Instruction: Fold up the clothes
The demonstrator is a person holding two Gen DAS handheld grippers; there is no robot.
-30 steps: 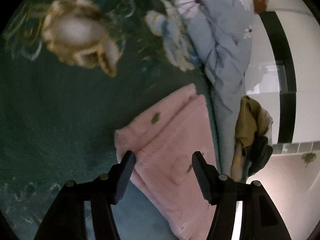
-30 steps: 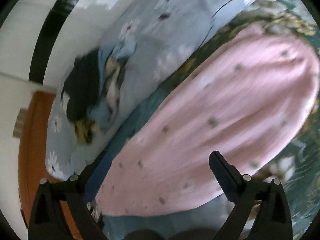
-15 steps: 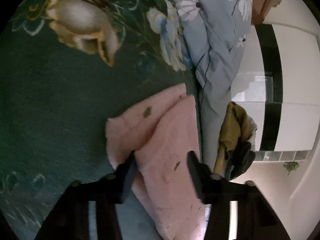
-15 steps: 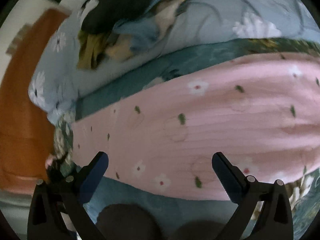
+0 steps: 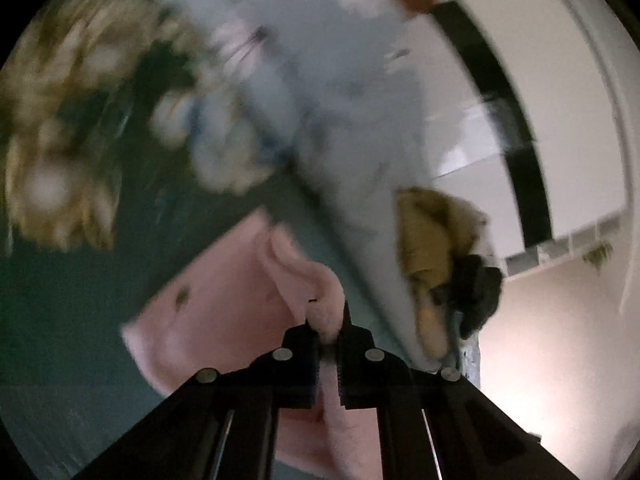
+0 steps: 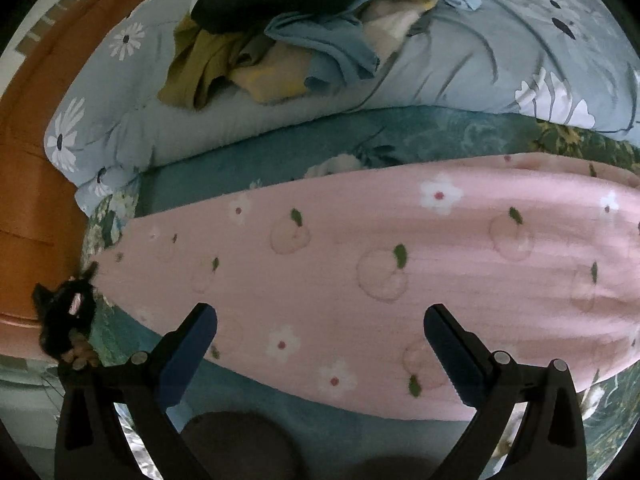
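Item one, my left hand-held gripper (image 5: 327, 330): its jaws have just been closing and now pinch a bunched fold of the pink garment (image 5: 224, 300), which rises in a ridge from the grip toward 12 o'clock; I judge the pinch sits at an end edge so that end can be carried over for a fold. Item two, my right hand-held gripper (image 6: 320, 354): jaws wide apart, holding nothing, poised over the near long edge of the pink garment (image 6: 360, 272) at 6 o'clock of that view, presumably ready to take a second hold. Item three, the garment itself: pink, printed with peaches and small white flowers, spread long and flat across the green floral bed sheet (image 6: 256, 148), so its edges are easy to reach. Item four, a pale blue daisy-print quilt (image 6: 460, 76), lying along the far side at 12 o'clock, clear of the working space. Item five, a heap of unfolded clothes (image 6: 280, 28) in black, mustard, yellow and blue, on the quilt at 11 o'clock, likely waiting its turn. Item six, an orange-brown headboard (image 6: 36, 132) at 9 o'clock.
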